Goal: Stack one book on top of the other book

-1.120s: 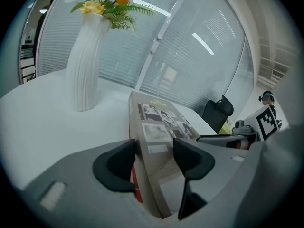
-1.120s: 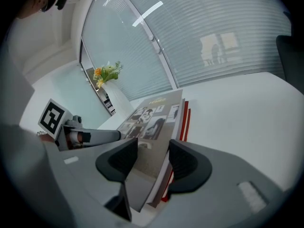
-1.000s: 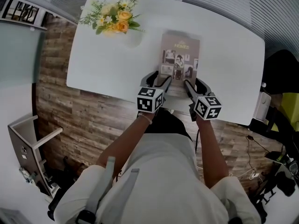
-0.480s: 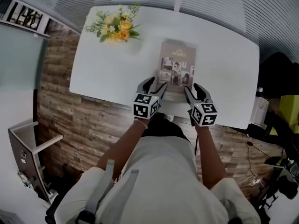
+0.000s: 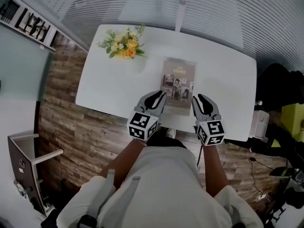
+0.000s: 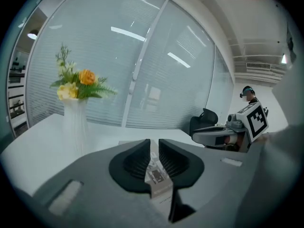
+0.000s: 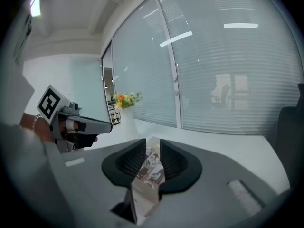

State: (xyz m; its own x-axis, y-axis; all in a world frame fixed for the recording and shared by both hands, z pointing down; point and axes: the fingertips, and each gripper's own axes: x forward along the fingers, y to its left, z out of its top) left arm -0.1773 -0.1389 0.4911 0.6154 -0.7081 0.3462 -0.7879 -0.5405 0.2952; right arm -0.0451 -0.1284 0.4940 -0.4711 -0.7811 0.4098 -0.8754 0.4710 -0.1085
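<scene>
The book (image 5: pixel 178 85) lies flat on the white surface (image 5: pixel 109 82). Its long side runs away from me and its near end sits close to the near rim. I see one cover from above; I cannot tell whether a second book sits under it.

My left tongs (image 5: pixel 159 98) hover over the book's near left corner and my right tongs (image 5: pixel 197 100) over its near right corner. Both point away from my body and tip slightly downward. My forearms (image 5: pixel 124 158) run roughly parallel, and the marker cubes (image 5: pixel 142 126) sit at the wrist end. Both tongs are closing, down to a narrow slit, and they grasp nothing. In each gripper view the cover only shows through that slit, lying below.

Left of the book a wide bare stretch runs to a vase of flowers (image 5: pixel 124 47) near the far left corner, well apart from the book. To the right, bare surface runs out to the rounded edge. Beyond the far edge stands a glass wall with blinds (image 5: pixel 142 6), and below the near rim is a plank floor (image 5: pixel 71 132).

The cover is a matte grey-brown with a block of small photographs under a pale title. The tongs are grey, with black ribbed pads (image 6: pixel 135 161). The surface is smooth with rounded corners. The vase is white, and the flowers are yellow and orange among green leaves.
</scene>
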